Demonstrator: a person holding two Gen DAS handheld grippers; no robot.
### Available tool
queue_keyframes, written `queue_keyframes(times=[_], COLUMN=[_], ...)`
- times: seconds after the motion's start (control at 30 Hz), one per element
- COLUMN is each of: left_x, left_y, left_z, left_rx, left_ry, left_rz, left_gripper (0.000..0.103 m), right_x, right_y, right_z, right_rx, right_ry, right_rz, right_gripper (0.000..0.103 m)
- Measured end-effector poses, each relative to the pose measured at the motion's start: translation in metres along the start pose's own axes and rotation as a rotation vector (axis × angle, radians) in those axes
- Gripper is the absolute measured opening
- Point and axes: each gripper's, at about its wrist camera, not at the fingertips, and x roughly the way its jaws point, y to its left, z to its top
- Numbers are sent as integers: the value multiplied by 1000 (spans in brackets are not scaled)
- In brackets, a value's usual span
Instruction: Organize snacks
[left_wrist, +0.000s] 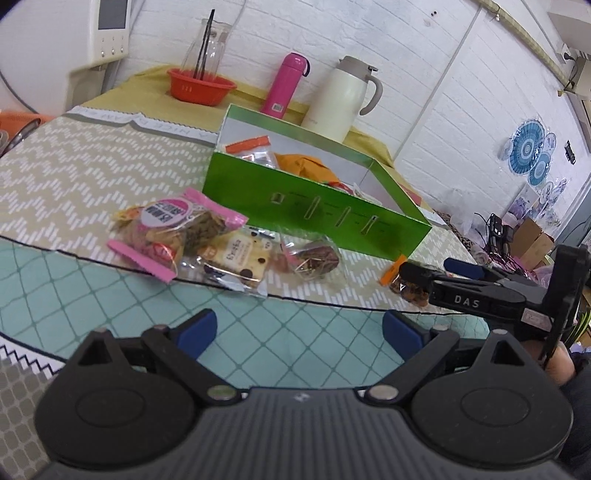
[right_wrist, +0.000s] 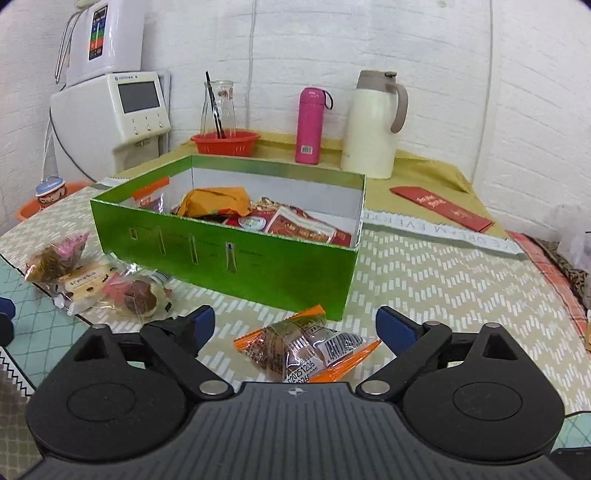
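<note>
step: you're lining up the right gripper (right_wrist: 295, 325) on the orange-edged snack packet (right_wrist: 308, 345), which is lying flat on the chevron cloth (right_wrist: 443, 280) just in front of the green box (right_wrist: 236, 266).
right fingers: spread wide, packet sitting between them, nothing pinched yet.
left gripper (left_wrist: 299, 326): fingers spread and empty, hovering over the teal mat (left_wrist: 258, 332).
box: already holding several packets, so the job is looking partly done.
remaining: pink-edged packet (left_wrist: 173, 229), cheese-print biscuit packet (left_wrist: 236, 258) and clear packet with the brown snack (left_wrist: 314, 258) are waiting together left of the box.
next: you're needing to close on the packet's bulky middle, lift clear of the box wall, then drop it inside.
risk: crinkly film is likely slipping if you pinch only the edge.
</note>
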Motion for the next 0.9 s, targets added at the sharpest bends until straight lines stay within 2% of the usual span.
queue_keyframes(times=[0.03,0.07,0.1,0.17,0.27,0.4,0.53,0.63,0.73,0.9], left_x=[-1,-2,-2,1,7,18,35,48,57,63], left_y=[1,2,3,2,-6,-21,-36,-44,-51,-53], left_z=[0,0,1,2,2,0,-1,-2,-4,-5], left_rx=[-1,-3,-8,-14,-14,-8,7,5,5,7], left_ry=[-2,-2,-1,6,23,63,111,142,159,177], left_rz=[4,3,1,-16,-70,-154,-215,-250,-269,-280], left_gripper=[95,95,95,95,95,95,95,95,95,78], right_x=[4,5,1,-9,-27,-43,-48,-53,-59,-64], right_y=[1,2,7,16,30,49,51,48,46,44], right_z=[-3,-6,-10,-18,-27,-36,-40,-45,-51,-51], right_rx=[17,30,25,18,36,32,66,95,102,113], right_ry=[41,65,60,49,45,28,30,37,34,11], right_rz=[0,2,-19,-3,92,175,172,161,150,153], right_gripper=[103,95,81,81,78,80,85,98,99,98])
